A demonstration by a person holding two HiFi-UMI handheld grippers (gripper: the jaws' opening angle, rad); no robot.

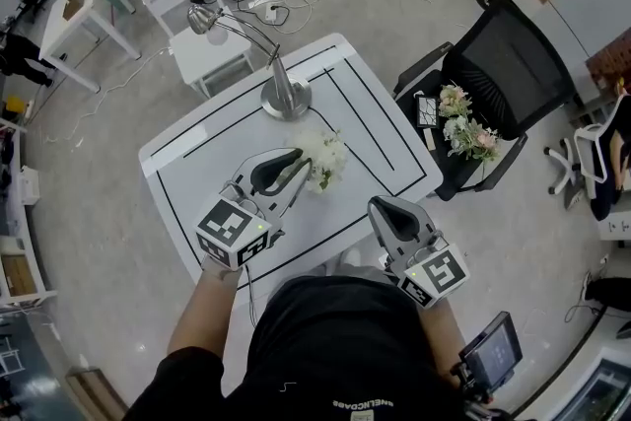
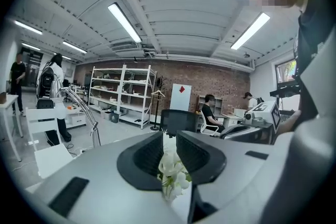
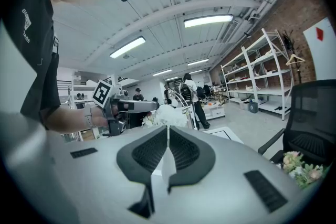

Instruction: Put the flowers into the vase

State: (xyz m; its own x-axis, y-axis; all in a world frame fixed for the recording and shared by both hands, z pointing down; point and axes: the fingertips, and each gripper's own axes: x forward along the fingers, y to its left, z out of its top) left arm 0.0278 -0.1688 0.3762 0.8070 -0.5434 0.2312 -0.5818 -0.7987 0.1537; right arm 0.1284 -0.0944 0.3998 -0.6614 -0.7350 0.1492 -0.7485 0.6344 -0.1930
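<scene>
A bunch of white flowers (image 1: 326, 160) hangs over the middle of the white table (image 1: 197, 153). My left gripper (image 1: 302, 169) is shut on its stems. In the left gripper view the white blooms (image 2: 172, 169) sit between the two dark jaws, with the gripper (image 2: 169, 138) pointing across the table. My right gripper (image 1: 381, 205) is at the table's near right edge, shut with nothing in it; in its own view (image 3: 168, 128) the jaws meet at the tips. That view also shows the white flowers (image 3: 165, 113) ahead. More pink and cream flowers (image 1: 465, 128) lie on a chair seat. I can make out no vase.
A silver gooseneck desk lamp (image 1: 284, 94) stands on the table's far side. A black office chair (image 1: 513, 74) is right of the table, and a white chair (image 1: 192, 25) is beyond it. Cables trail on the floor, and people stand at the far left.
</scene>
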